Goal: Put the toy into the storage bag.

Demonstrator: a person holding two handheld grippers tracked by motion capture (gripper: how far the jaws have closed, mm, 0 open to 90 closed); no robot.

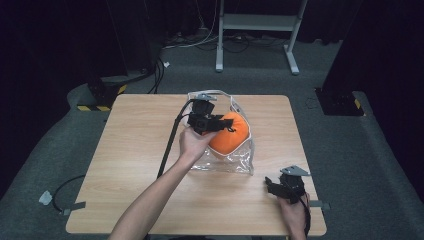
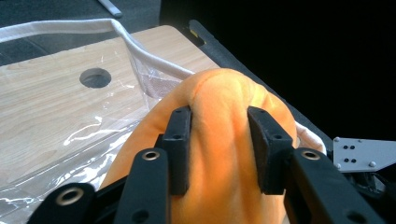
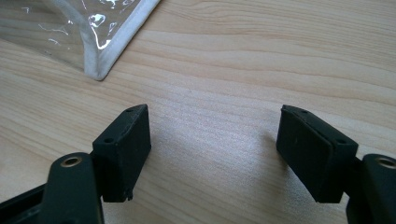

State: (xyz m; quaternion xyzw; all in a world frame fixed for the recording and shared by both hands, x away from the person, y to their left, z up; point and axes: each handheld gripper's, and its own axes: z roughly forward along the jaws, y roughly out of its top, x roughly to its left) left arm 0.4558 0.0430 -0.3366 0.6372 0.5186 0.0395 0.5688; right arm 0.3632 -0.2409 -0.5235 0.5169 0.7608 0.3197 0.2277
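I have the left gripper (image 1: pixel 214 123) at the far middle of the wooden table (image 1: pixel 135 150), set against the orange plush ball (image 1: pixel 231 133); in the left gripper view its jaws stand partly apart with a ridge of the orange plush (image 2: pixel 219 140) bulging between the pads, which press into the fabric on both sides. The ball sits in the mouth of a clear plastic bag (image 1: pixel 235 160) with white trim, lying at the table's centre, just right of my left hand (image 1: pixel 191 142). My right gripper (image 1: pixel 280 189) rests at the near right corner, well apart from the bag; its jaws stand wide with bare wood between them; a corner of the bag's trim (image 3: pixel 100 65) shows beyond them.
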